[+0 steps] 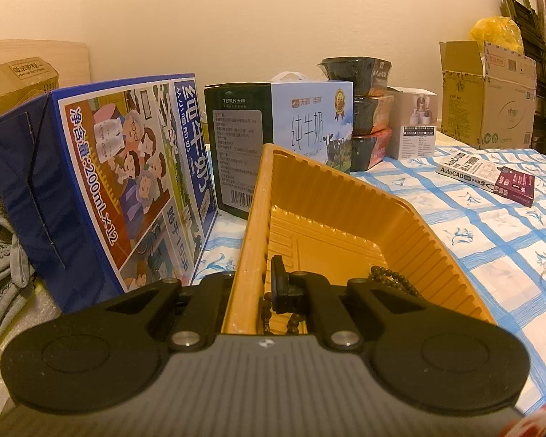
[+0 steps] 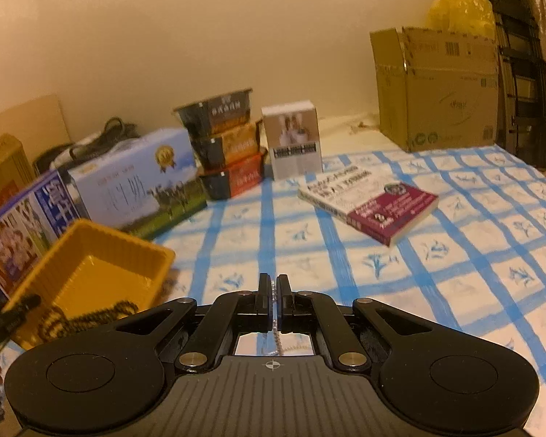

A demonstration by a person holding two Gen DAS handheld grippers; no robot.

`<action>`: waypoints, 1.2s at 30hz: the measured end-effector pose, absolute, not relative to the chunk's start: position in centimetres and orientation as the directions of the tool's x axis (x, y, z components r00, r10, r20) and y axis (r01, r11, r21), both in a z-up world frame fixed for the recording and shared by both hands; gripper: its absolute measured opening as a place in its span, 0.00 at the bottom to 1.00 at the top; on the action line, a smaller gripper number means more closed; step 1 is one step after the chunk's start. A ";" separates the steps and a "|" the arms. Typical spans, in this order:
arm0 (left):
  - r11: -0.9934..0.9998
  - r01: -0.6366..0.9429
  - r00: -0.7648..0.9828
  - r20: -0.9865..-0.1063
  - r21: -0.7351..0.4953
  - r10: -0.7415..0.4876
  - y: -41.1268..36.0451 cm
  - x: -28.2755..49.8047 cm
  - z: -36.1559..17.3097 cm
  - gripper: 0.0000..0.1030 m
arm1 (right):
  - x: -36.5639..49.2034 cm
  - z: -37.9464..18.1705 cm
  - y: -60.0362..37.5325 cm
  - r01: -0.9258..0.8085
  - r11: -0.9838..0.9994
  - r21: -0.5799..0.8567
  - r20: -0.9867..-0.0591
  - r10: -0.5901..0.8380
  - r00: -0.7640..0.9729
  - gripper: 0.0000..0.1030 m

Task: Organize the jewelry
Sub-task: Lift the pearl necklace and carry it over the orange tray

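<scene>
A yellow plastic tray [image 1: 345, 200] stands on the blue-checked cloth. My left gripper [image 1: 255, 274] is shut on its near left wall, one finger [image 1: 279, 280] inside the tray and the other hidden outside it. A string of dark wooden beads [image 1: 393, 276] lies in the tray's near end. In the right wrist view the tray [image 2: 91, 244] and the dark beads [image 2: 91, 317] sit at the lower left. My right gripper [image 2: 273, 281] is raised above the cloth, shut on a thin chain of small pale beads [image 2: 277, 342] that hangs down between its fingers.
Milk cartons [image 1: 120, 182] [image 1: 309, 123] stand behind and left of the tray. Stacked food bowls [image 2: 229, 145], a white box [image 2: 295, 142], a book [image 2: 371, 204] and an open cardboard box [image 2: 436, 87] lie further back. Grey fabric [image 1: 0, 218] is at the far left.
</scene>
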State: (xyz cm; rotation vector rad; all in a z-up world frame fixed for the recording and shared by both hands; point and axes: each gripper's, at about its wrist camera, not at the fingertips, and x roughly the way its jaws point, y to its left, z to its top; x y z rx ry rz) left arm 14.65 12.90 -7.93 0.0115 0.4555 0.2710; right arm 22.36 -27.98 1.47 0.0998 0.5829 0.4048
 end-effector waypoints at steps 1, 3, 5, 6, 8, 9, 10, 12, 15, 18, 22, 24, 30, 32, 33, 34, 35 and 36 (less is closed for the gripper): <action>0.964 -0.256 0.863 -0.432 0.071 0.261 12.9 14.7 -7.9 0.06 | 22.2 1.9 -28.0 -0.347 0.915 0.205 -0.506 0.402 0.763 0.02; 0.964 -0.257 0.864 -0.431 0.071 0.262 12.9 14.7 -7.9 0.06 | 22.1 2.7 -27.9 -0.355 0.912 0.206 -0.490 0.410 0.769 0.02; 0.964 -0.256 0.864 -0.431 0.069 0.260 12.9 14.6 -7.9 0.06 | 22.0 3.5 -27.6 -0.368 0.906 0.207 -0.475 0.422 0.772 0.02; 0.964 -0.256 0.864 -0.430 0.068 0.260 12.9 14.6 -7.9 0.06 | 22.0 3.9 -27.4 -0.379 0.902 0.206 -0.469 0.431 0.771 0.02; 0.965 -0.255 0.865 -0.430 0.067 0.259 12.9 14.6 -7.9 0.06 | 21.9 4.7 -26.9 -0.399 0.894 0.204 -0.455 0.447 0.770 0.02; 0.965 -0.255 0.865 -0.430 0.065 0.258 12.9 14.6 -7.9 0.06 | 21.9 5.2 -26.6 -0.409 0.889 0.204 -0.451 0.457 0.767 0.02; 0.964 -0.257 0.865 -0.430 0.063 0.258 12.9 14.6 -7.9 0.06 | 21.9 5.5 -26.3 -0.422 0.884 0.203 -0.448 0.467 0.762 0.02; 0.964 -0.258 0.866 -0.429 0.057 0.257 12.9 14.6 -7.9 0.06 | 21.9 6.1 -25.5 -0.445 0.873 0.201 -0.441 0.486 0.755 0.02; 0.965 -0.258 0.868 -0.427 0.052 0.255 12.9 14.6 -7.8 0.06 | 21.7 6.9 -24.3 -0.477 0.854 0.206 -0.431 0.517 0.740 0.02; 0.965 -0.259 0.869 -0.426 0.044 0.253 13.0 14.6 -7.8 0.06 | 21.8 7.3 -22.8 -0.508 0.832 0.222 -0.423 0.551 0.719 0.02; 0.965 -0.259 0.870 -0.424 0.036 0.250 13.0 14.5 -7.7 0.06 | 21.8 7.7 -20.1 -0.561 0.793 0.236 -0.408 0.605 0.684 0.02; 0.965 -0.259 0.871 -0.424 0.033 0.248 13.1 14.5 -7.7 0.06 | 21.8 8.0 -18.4 -0.593 0.768 0.243 -0.396 0.637 0.662 0.02; 0.966 -0.258 0.873 -0.423 0.028 0.245 13.1 14.4 -7.6 0.06 | 22.4 8.4 -13.2 -0.671 0.695 0.256 -0.377 0.711 0.593 0.02; 0.966 -0.257 0.873 -0.422 0.025 0.243 13.1 14.3 -7.6 0.06 | 22.9 8.0 -11.6 -0.682 0.675 0.281 -0.375 0.732 0.570 0.02; 0.966 -0.257 0.873 -0.424 0.023 0.242 13.1 14.4 -7.6 0.06 | 23.2 7.7 -10.9 -0.685 0.667 0.293 -0.374 0.739 0.560 0.02; 0.966 -0.257 0.873 -0.424 0.022 0.242 13.1 14.4 -7.6 0.06 | 23.3 7.5 -10.0 -0.690 0.657 0.305 -0.374 0.748 0.547 0.02; 0.966 -0.257 0.873 -0.425 0.021 0.241 13.2 14.4 -7.6 0.06 | 23.4 7.2 -9.3 -0.694 0.646 0.319 -0.371 0.759 0.535 0.02; 0.966 -0.257 0.873 -0.425 0.020 0.241 13.2 14.4 -7.6 0.06 | 23.5 7.1 -8.7 -0.698 0.632 0.336 -0.365 0.771 0.523 0.02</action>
